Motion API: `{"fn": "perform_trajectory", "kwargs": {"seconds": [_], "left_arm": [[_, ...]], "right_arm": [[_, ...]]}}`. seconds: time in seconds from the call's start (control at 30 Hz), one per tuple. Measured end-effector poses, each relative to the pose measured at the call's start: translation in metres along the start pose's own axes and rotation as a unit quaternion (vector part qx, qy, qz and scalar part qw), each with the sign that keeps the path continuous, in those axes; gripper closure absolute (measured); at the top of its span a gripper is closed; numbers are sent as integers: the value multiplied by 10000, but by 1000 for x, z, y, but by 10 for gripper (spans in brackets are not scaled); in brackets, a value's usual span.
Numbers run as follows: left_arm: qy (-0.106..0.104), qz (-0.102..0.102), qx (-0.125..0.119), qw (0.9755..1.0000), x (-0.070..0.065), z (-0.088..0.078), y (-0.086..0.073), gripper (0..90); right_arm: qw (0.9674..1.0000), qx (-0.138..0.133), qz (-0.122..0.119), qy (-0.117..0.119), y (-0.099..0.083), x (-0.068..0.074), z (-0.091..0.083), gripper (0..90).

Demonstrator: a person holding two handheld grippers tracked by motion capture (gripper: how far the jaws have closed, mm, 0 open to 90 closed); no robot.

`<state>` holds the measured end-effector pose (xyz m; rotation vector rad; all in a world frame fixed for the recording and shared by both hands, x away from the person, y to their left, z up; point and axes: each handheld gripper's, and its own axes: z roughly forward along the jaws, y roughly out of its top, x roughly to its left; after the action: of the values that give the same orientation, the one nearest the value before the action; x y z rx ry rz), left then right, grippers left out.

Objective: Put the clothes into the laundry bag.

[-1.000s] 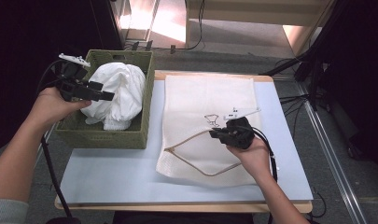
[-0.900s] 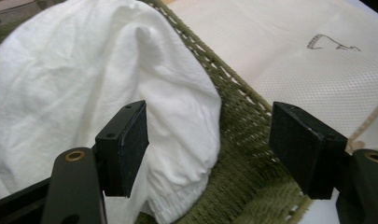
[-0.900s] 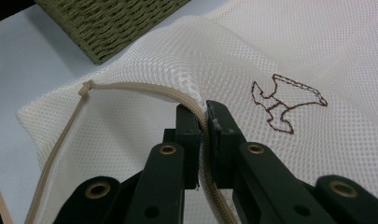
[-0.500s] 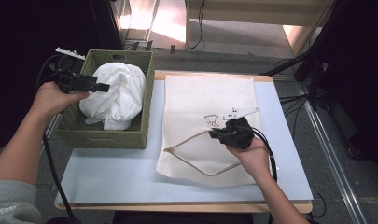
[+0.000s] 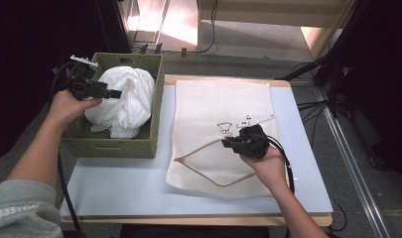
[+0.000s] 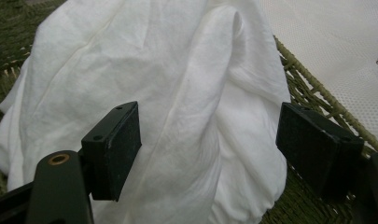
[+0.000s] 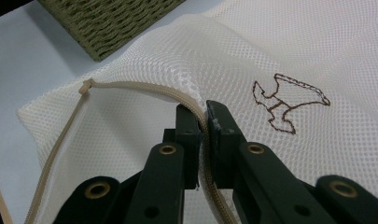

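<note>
- High view: the left gripper (image 5: 114,93) reaches the white cloth (image 5: 124,99) in the green basket (image 5: 109,147); the right gripper (image 5: 228,143) lifts the mesh bag (image 5: 213,104) open.
- Left gripper view: jaws, just opening, stand wide astride the cloth (image 6: 177,93), not yet pinching; next they must close.
- Right gripper view: jaws clamp the bag's zipper edge (image 7: 144,88).

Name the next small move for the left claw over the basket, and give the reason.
Probably ease the left claw down and close it on the white cloth in the green basket. Its jaws have just been opening and now stand wide on either side of a fold, pads not pressing. The right claw is shut on the mesh bag's zipper edge, holding the mouth up.
</note>
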<state>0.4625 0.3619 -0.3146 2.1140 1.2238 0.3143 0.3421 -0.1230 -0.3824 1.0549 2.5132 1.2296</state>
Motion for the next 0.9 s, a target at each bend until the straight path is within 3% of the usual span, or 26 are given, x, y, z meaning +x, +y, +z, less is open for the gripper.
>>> {"fn": "perform_trajectory", "kwargs": {"seconds": [0.13, 0.27, 0.47, 0.7, 0.9], "left_arm": [[195, -99, 190, 9996, 4, 14, -1, 207], [165, -426, 5, 9990, 10, 26, -2, 111], [358, -293, 128, 9988, 6, 47, -4, 40], [281, -276, 227, 9990, 1, 70, -4, 12], [685, -104, 233, 9973, -2, 86, -7, 0]], "right_arm": [[10000, -5, -4, 3, 0, 0, 0, 849], [10000, -7, -11, 15, 0, -1, 0, 849], [10000, -6, -16, 14, 0, -1, 0, 849], [10000, 4, -24, 29, -1, -1, 1, 848], [10000, 5, 11, 24, -1, -1, 1, 846]]}}
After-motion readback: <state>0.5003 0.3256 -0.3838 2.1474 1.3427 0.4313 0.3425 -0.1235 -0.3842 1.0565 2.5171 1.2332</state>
